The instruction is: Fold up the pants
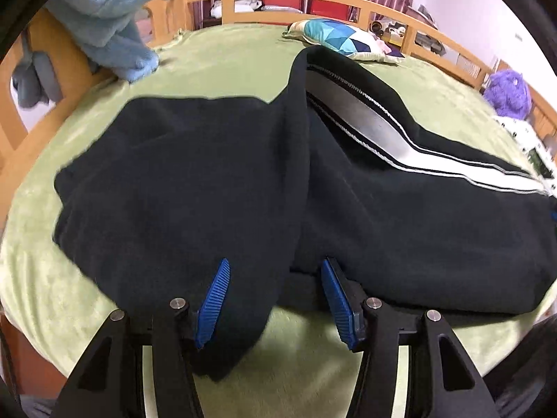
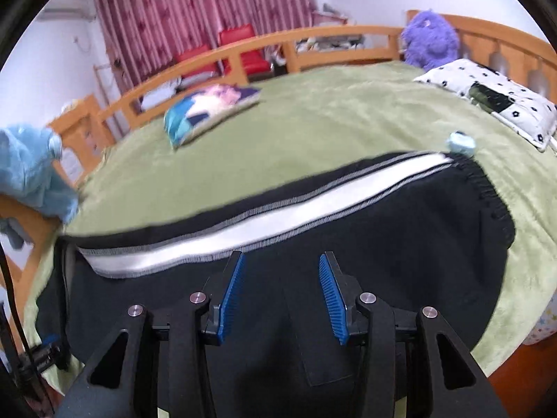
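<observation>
One pair of pants (image 1: 216, 181) is lying folded; both grippers, left (image 1: 275, 299) and right (image 2: 281, 296), are hovering half-open, gripping nothing.

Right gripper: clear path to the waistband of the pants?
Probably yes. The right gripper is open above the pants, and the waistband lies uncovered on the green blanket, with nothing between.

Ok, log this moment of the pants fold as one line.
stage: fold laid | pants: black, on green blanket | left gripper: open, cloth between fingers | right gripper: open above pants
</observation>
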The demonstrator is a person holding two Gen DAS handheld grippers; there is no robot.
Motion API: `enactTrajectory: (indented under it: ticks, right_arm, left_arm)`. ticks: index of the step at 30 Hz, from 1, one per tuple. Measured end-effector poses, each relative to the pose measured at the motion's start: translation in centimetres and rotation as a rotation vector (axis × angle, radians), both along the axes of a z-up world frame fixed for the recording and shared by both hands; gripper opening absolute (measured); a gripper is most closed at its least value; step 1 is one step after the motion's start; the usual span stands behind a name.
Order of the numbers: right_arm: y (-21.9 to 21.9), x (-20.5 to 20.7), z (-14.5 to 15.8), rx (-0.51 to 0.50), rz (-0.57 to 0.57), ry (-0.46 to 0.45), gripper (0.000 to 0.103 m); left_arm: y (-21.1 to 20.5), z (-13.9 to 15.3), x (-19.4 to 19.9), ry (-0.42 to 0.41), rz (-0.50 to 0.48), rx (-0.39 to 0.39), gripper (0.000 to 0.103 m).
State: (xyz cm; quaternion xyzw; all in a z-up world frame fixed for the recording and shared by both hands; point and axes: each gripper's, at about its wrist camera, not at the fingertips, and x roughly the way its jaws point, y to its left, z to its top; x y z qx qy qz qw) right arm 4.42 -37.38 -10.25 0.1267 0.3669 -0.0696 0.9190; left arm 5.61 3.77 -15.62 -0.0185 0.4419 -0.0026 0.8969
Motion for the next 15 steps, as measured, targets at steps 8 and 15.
enactTrajectory:
  ticks: [8,15]
  right_arm:
    - [0.5,0.1,0.9,0.030,-0.003,-0.023,0.044]
    - [0.5,0.3,1.3,0.038,-0.041,0.004,0.044]
  left_arm:
    - [2.1,2.0,3.0,-0.046,0.006,0.050,0.008]
    - [6.3,5.4,6.5,-0.105,0.083,0.091,0.008]
